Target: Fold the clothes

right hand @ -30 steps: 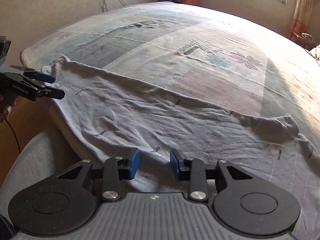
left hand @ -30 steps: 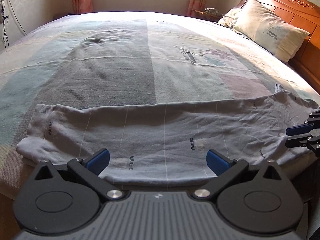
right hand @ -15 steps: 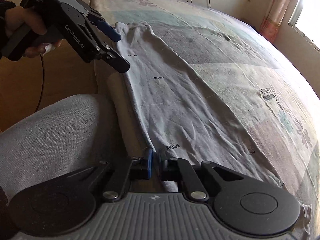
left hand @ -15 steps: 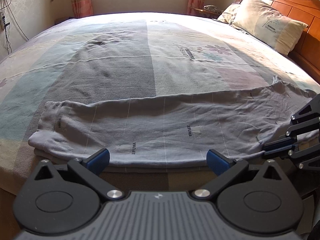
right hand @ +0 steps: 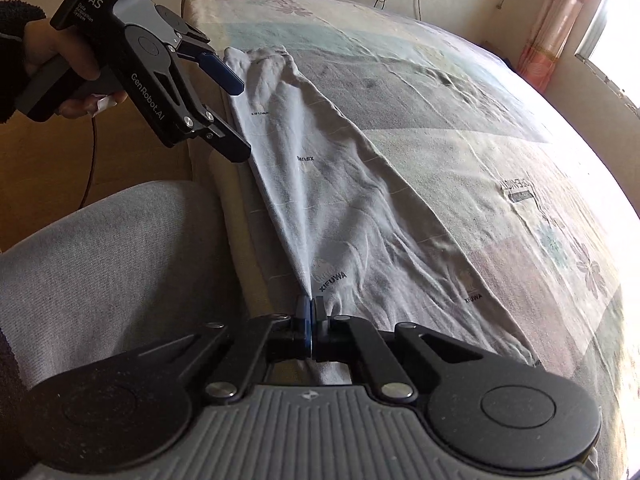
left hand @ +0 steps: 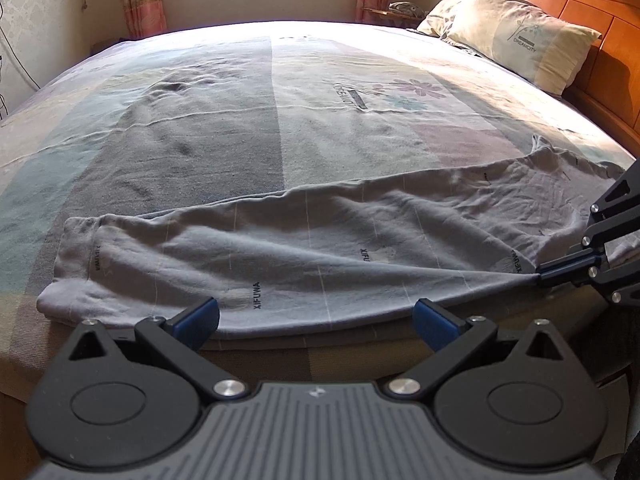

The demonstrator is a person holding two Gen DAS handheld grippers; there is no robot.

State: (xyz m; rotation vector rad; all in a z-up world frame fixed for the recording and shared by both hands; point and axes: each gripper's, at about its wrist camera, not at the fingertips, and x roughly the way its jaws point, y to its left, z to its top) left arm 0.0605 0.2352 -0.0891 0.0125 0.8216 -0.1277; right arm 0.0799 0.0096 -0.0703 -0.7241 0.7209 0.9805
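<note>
A long grey garment [left hand: 320, 248] printed with "XIFUWA" lies folded lengthwise along the near edge of the bed; it also shows in the right wrist view [right hand: 340, 200]. My left gripper [left hand: 316, 316] is open wide and empty, hovering just off the garment's near edge; it also shows in the right wrist view [right hand: 240, 120], held in a hand beside the garment's far end. My right gripper [right hand: 311, 306] is shut on the garment's near edge, pulling the cloth into a taut ridge. It enters the left wrist view [left hand: 540, 278] from the right.
The patchwork bedsheet [left hand: 240, 120] covers a wide bed. Pillows [left hand: 520, 36] lean on the wooden headboard [left hand: 600, 12] at the far right. A grey-trousered leg [right hand: 120, 260] is against the bed's near edge. A window and curtains are behind the bed.
My right gripper swung to the garment's near edge and closed on it, pulling the cloth taut. My left gripper stayed open and drew back slightly.
</note>
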